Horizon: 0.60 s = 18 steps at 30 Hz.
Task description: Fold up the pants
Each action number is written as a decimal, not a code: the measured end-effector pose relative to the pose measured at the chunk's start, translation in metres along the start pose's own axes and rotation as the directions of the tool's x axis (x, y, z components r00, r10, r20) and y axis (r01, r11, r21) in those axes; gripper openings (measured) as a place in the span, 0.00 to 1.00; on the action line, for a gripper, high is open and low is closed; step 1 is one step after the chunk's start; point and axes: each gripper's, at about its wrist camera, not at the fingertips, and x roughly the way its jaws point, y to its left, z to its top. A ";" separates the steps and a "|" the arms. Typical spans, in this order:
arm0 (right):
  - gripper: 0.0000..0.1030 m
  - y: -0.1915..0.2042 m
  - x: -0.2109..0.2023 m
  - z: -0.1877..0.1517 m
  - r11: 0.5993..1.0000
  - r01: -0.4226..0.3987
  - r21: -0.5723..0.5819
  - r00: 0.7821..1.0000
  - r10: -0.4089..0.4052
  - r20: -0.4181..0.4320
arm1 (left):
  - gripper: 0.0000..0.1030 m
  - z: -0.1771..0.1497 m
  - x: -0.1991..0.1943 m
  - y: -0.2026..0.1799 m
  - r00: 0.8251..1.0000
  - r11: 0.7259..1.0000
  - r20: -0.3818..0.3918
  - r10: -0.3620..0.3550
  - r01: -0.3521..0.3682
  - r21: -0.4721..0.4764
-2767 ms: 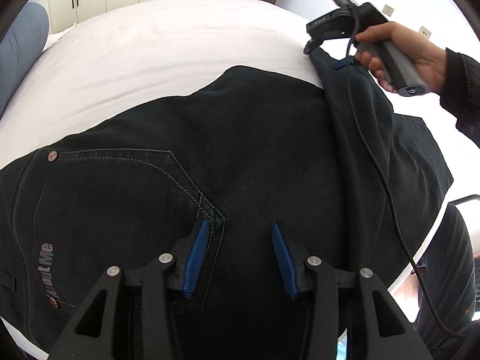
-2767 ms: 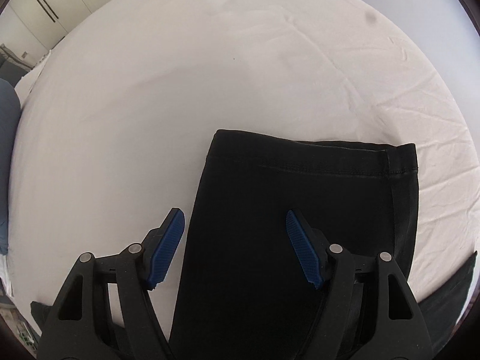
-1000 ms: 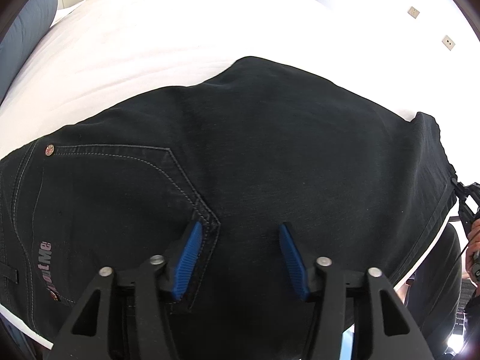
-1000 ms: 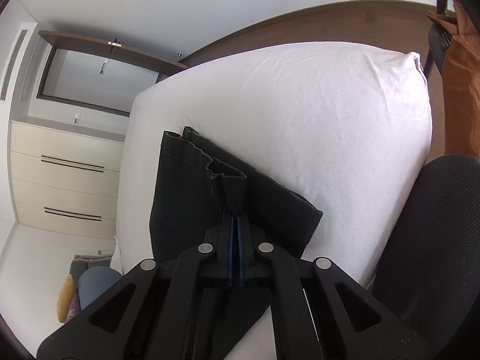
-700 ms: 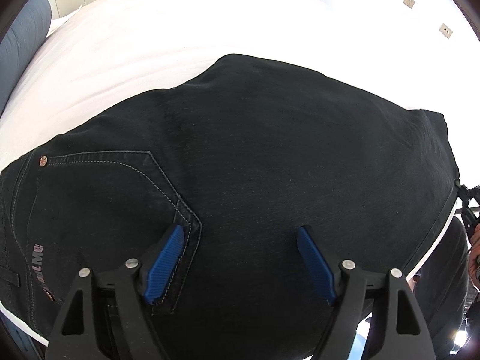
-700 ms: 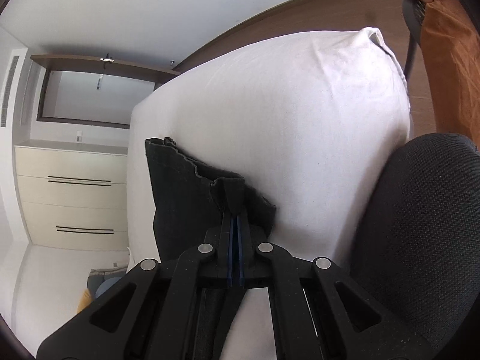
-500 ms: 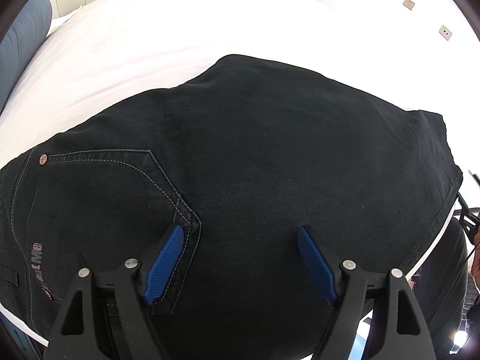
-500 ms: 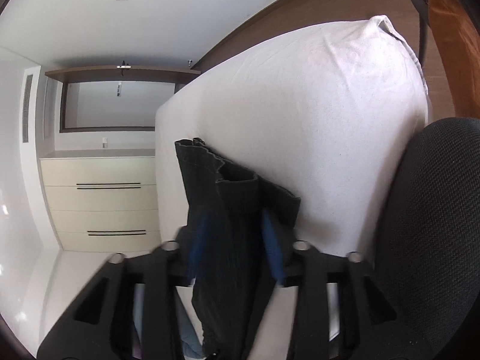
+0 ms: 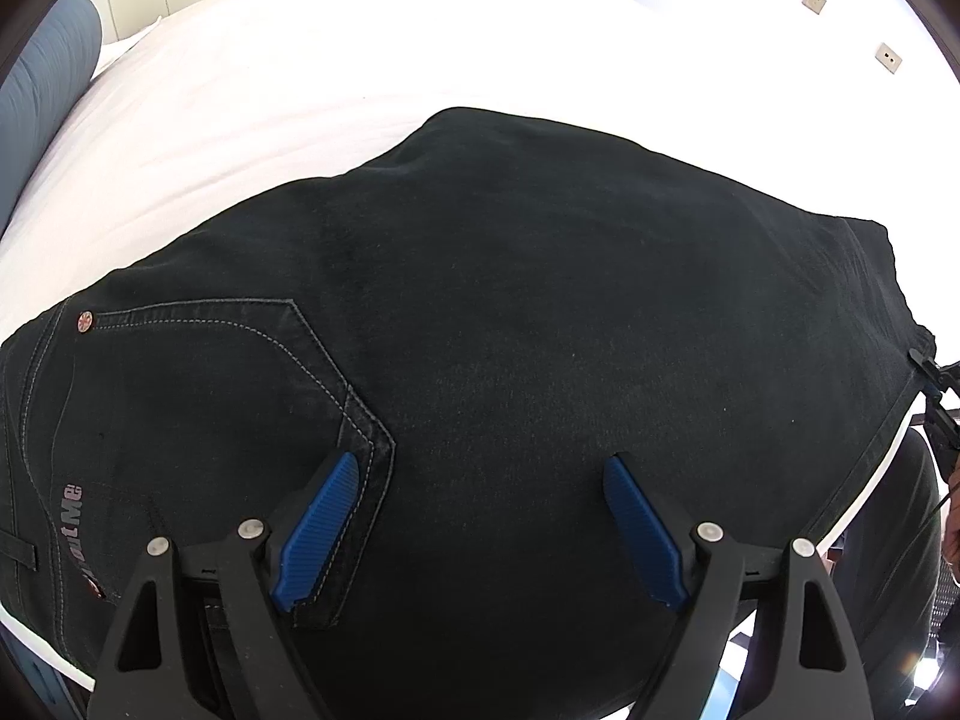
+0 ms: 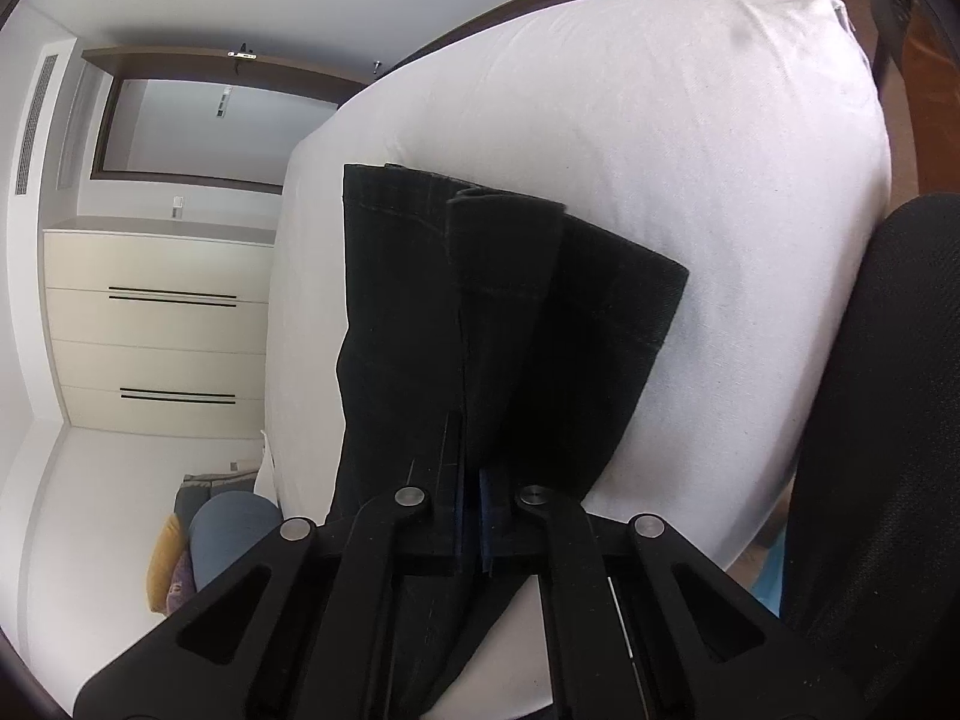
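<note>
The black pants (image 9: 540, 312) lie folded flat on the white bed (image 9: 312, 60), the back pocket (image 9: 204, 384) with its rivet at the left. My left gripper (image 9: 474, 528) is open and hovers just above the pants near the bed's near edge, empty. My right gripper (image 10: 471, 531) is shut on the pants' leg end (image 10: 480, 312), whose hems lie on the bed (image 10: 690, 150) ahead of the fingers. The right gripper also shows at the far right edge of the left wrist view (image 9: 936, 396).
A black mesh chair (image 10: 888, 420) stands close at the right of the bed corner. A cream drawer unit (image 10: 156, 324) stands against the far wall. A blue-grey cushion (image 9: 42, 96) lies at the bed's left. Wall sockets (image 9: 888, 57) are on the right wall.
My right gripper carried the leg end across to the bed's near edge, opened briefly, and is now shut on the cloth again. My left gripper opened wider above the pants.
</note>
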 end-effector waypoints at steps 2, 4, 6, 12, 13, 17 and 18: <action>0.02 -0.002 -0.016 -0.007 1.000 -0.005 0.012 1.000 0.005 -0.004 | 0.83 -0.002 0.002 0.004 1.000 1.000 -0.002 -0.001 0.001 0.005; 0.02 -0.003 -0.022 -0.011 1.000 -0.003 0.024 1.000 0.003 -0.005 | 0.83 -0.001 0.001 0.007 1.000 1.000 -0.002 -0.007 0.007 0.003; 0.01 -0.010 -0.024 -0.014 0.999 0.014 0.039 1.000 -0.014 -0.007 | 0.83 -0.001 0.002 0.008 1.000 1.000 0.000 -0.010 0.010 0.001; 0.01 -0.018 -0.009 0.000 0.999 0.005 0.049 1.000 -0.004 -0.020 | 0.83 -0.009 -0.008 0.020 1.000 1.000 0.004 -0.006 0.006 0.014; 0.01 -0.015 -0.011 0.000 0.999 0.010 0.044 1.000 -0.009 -0.015 | 0.83 -0.010 -0.008 0.021 1.000 1.000 0.005 -0.009 0.009 0.013; 0.01 -0.024 -0.006 0.008 0.998 -0.014 0.062 0.999 0.015 -0.028 | 0.83 -0.016 -0.009 0.028 1.000 1.000 0.016 -0.008 0.009 -0.011; 0.02 -0.027 -0.004 0.010 0.997 -0.030 0.067 0.999 0.033 -0.039 | 0.83 -0.018 -0.007 0.031 1.000 1.000 0.015 -0.012 0.013 -0.018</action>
